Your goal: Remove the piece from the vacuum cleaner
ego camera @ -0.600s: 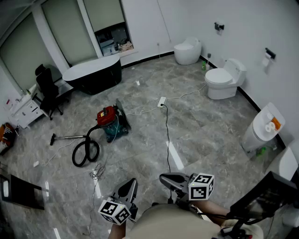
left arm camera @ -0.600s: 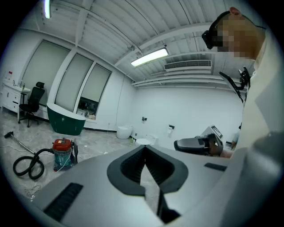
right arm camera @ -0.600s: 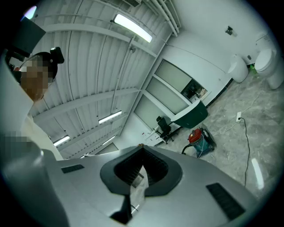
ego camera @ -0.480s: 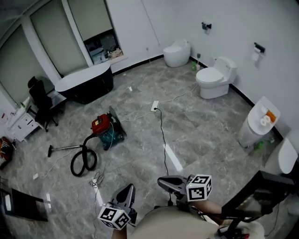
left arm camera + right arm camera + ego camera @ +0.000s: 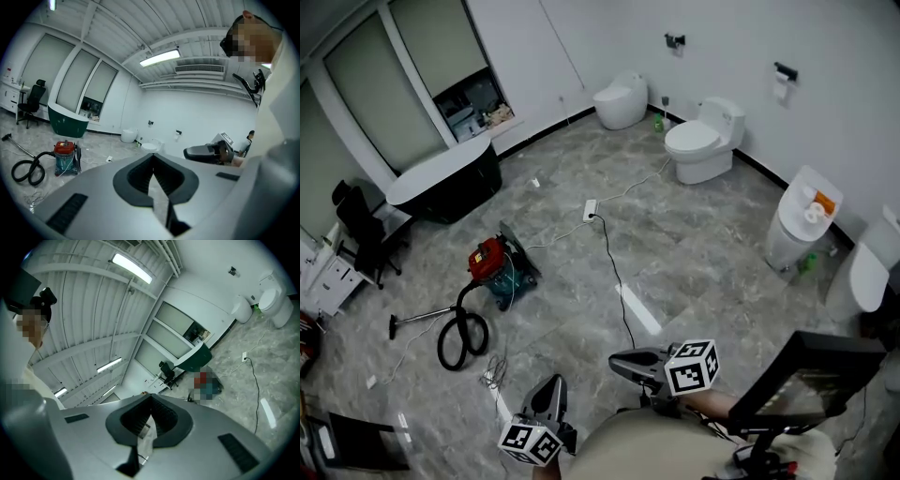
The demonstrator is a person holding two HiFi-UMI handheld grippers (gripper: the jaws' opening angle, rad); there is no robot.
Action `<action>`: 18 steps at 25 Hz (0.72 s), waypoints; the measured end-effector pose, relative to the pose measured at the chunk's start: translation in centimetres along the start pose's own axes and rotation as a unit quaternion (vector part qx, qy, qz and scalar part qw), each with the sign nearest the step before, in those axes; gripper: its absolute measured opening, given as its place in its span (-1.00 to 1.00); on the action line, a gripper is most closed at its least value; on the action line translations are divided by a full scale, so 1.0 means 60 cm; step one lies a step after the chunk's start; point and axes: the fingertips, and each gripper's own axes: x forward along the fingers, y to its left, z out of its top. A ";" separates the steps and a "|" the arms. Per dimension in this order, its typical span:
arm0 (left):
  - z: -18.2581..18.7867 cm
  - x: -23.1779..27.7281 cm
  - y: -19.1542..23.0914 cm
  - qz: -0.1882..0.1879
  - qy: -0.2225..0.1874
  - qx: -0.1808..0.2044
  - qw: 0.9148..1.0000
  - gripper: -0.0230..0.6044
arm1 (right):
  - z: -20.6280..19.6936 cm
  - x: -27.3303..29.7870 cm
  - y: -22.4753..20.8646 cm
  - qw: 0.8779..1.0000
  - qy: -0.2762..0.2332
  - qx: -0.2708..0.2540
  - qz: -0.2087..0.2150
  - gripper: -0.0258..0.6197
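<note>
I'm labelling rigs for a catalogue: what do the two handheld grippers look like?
The left gripper and right gripper look alike: dark grey tapered jaws from above, and in their own views light grey moulded bodies with dark ribbed pads. Each carries a white cube with black square markers. The person wears a pale beige top.

Marble floor [image 5: 703, 253] carries the vacuum cleaner [image 5: 492, 267] (red lid); coiled hose [image 5: 459, 309] beside; 1 power strip [image 5: 590, 209].

Left claw [image 5: 553, 382], right claw [image 5: 617, 358]: both closed.
</note>
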 end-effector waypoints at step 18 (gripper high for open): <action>0.015 -0.123 0.088 0.007 -0.018 0.004 1.000 -0.92 | -0.075 0.153 0.091 0.996 0.080 0.009 0.042 -0.92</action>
